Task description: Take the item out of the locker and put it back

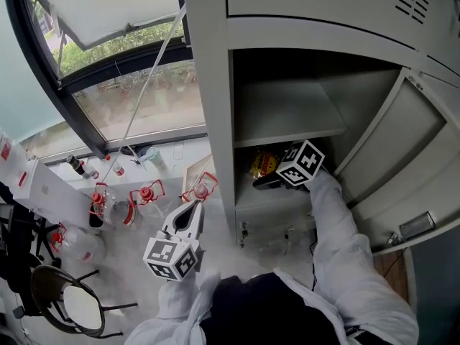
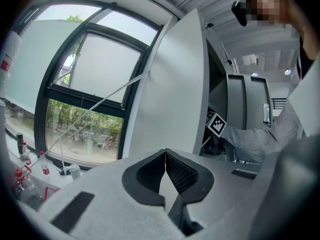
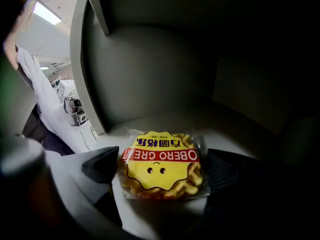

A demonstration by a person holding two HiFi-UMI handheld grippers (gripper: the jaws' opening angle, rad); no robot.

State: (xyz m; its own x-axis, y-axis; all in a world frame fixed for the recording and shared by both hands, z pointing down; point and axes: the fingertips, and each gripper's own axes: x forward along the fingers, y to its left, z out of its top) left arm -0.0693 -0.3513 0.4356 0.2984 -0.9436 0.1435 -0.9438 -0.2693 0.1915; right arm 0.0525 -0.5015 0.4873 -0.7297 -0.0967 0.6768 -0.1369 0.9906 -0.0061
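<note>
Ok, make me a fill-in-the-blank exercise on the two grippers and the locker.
1. The left gripper holds nothing; its jaws are ____.
2. The right gripper is inside the locker, whose door stands ____.
3. Between the right gripper's jaws lies a snack packet coloured mainly ____.

Missing words: together; open; yellow.

Left gripper (image 2: pixel 165 156) jaws pressed together, nothing between them. Grey locker (image 2: pixel 165 84) side wall straight ahead. Window (image 2: pixel 85 79) at left, small bottles (image 2: pixel 20 145) on the sill. A marker cube (image 2: pixel 216 124) and a white sleeve (image 2: pixel 255 134) are at the locker opening, right.
</note>
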